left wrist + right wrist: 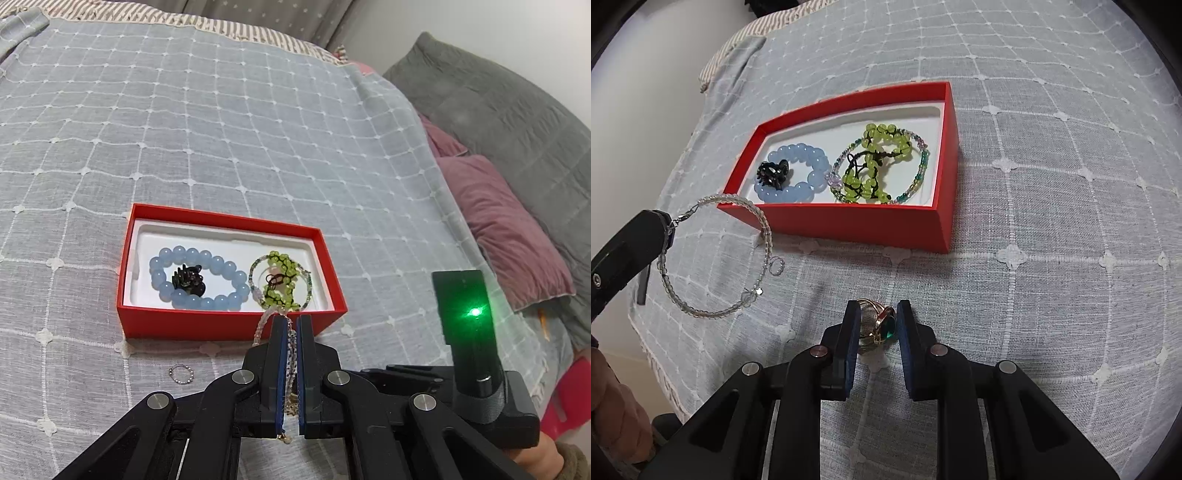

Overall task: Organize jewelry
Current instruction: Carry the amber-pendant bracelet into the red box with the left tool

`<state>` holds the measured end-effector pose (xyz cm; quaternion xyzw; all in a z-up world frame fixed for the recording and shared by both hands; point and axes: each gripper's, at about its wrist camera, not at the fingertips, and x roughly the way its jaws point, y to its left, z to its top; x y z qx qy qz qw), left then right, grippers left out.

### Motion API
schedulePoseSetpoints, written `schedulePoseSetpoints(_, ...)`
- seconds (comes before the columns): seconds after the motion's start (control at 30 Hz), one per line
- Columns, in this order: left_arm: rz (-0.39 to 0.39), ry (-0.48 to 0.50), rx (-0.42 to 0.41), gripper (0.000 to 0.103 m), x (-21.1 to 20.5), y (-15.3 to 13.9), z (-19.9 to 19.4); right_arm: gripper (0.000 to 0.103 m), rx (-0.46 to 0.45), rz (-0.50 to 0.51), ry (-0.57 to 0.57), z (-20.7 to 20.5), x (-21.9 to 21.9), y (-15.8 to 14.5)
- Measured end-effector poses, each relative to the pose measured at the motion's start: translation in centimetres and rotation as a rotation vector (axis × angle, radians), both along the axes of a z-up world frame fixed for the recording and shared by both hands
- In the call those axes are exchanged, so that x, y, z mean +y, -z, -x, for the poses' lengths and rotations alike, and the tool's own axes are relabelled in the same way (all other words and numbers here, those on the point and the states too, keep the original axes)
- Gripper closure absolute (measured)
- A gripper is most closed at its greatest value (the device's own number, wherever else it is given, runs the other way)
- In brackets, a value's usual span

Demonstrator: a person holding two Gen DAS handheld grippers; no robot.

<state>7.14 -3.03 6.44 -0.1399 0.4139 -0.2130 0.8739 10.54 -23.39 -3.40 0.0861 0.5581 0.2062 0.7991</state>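
A red box (207,324) (857,223) with a white liner lies on the bed. It holds a blue bead bracelet (218,266) (812,162), a black charm (187,278) (772,173), a green bead bracelet (282,262) (882,138) and a thin multicolour bead strand (921,170). My left gripper (291,321) (666,230) is shut on a clear bead bracelet (264,321) (713,312), held just in front of the box. My right gripper (877,310) is shut on a gold ring with a green stone (882,325), above the bedspread.
A small beaded ring (181,374) (776,266) lies on the grey checked bedspread (221,129) in front of the box. Purple pillows (506,229) and a grey quilt (498,110) lie to the right. The bed's left edge (661,354) drops off near my left gripper.
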Motion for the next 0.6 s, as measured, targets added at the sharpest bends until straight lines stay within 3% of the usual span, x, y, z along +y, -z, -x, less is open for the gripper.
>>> schedulePoseSetpoints(0.23, 0.000, 0.000, -0.002, 0.103, 0.2, 0.0, -0.1, 0.090, -0.027, 0.021, -0.012, 0.2, 0.4, -0.7)
schedulePoseSetpoints(0.6, -0.009, -0.003, 0.002, 0.103, 0.4, 0.1, -0.2, 0.092, -0.033, 0.051, -0.056, 0.5, 1.2, -0.2)
